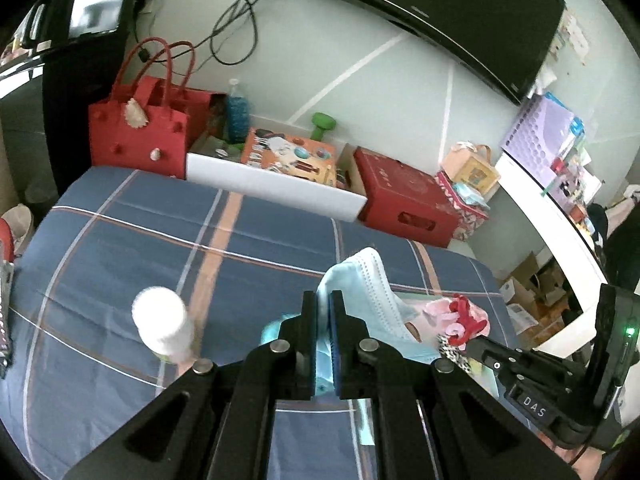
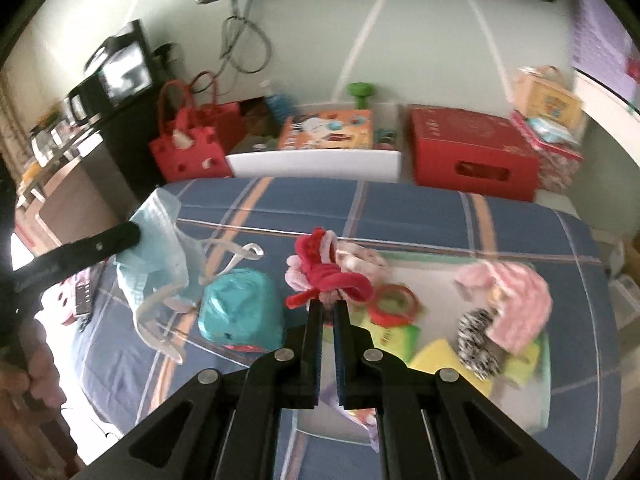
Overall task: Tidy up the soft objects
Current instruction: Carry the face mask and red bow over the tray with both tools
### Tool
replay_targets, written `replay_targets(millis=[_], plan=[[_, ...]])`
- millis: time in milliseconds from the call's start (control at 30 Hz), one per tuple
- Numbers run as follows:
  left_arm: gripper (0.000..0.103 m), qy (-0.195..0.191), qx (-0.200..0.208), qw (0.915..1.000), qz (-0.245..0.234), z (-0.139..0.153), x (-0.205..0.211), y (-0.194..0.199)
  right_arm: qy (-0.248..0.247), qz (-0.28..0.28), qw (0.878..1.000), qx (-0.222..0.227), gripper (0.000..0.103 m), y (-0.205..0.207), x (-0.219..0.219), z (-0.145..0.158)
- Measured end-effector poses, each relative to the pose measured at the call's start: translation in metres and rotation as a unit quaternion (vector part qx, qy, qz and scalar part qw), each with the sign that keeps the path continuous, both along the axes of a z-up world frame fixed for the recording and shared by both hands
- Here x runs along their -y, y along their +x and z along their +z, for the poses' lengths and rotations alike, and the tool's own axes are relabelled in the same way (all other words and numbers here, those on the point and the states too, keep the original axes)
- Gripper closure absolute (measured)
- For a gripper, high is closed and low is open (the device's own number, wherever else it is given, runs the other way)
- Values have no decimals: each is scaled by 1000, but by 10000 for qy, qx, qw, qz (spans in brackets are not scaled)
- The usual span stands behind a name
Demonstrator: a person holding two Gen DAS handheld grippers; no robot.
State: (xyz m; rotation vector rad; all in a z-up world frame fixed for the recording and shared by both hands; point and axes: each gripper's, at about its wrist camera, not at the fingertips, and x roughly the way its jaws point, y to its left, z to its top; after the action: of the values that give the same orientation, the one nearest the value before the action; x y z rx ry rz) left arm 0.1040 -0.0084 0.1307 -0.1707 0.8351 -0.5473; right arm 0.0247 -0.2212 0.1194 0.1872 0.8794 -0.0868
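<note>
Now, the key relation: both loads hung straight ahead of their own tongs, off the bed, with the teal pouch (image 2: pixel 240 312) lying on the plaid cover between them.
Left tongs (image 1: pixel 323 300): nearly closed, pinching the blue face masks (image 1: pixel 360 288); the bundle stood up past the tips and, in the right wrist view, its white ear loops (image 2: pixel 168 320) dangled just left of the teal pouch.
Right tongs (image 2: pixel 327 307): nearly closed on the red-and-pink fuzzy twists (image 2: pixel 324 272), gripped at their lower end, the tangle rising just right of the teal pouch.
Long axis: masks ran roughly upright along the left tongs; the twists sprawled crosswise above the right tips.
Nearer hand: the right sat closer to the clear tray (image 2: pixel 536 396), right of the teal pouch, which held a pink cloth (image 2: pixel 516 304) and a black-and-white speckled puff (image 2: pixel 478 336).
Pose: both tools pointed forward and slightly down over the bed, left one angled in from the pouch's left.
Judgement: likely a carry stage, each soft bundle needing a landing spot; loose loops could snag.
White bottle (image 1: pixel 162 324): upright, left of the left tongs, its distance from the pouch not clear.
</note>
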Motion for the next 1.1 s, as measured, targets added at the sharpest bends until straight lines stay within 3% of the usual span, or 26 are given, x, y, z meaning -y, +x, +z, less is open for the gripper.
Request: replay_targets(millis=[267, 600, 1100], plan=[[98, -20, -38, 9998, -194, -20, 42, -15, 376, -786, 9962, -55, 97, -26, 37, -33], [98, 82, -359, 9981, -499, -70, 98, -20, 274, -1633, 9853, -415, 97, -52, 90, -63], [97, 843, -503, 9918, -822, -132, 148, -12, 585, -1632, 9829, -625, 97, -34, 104, -94]])
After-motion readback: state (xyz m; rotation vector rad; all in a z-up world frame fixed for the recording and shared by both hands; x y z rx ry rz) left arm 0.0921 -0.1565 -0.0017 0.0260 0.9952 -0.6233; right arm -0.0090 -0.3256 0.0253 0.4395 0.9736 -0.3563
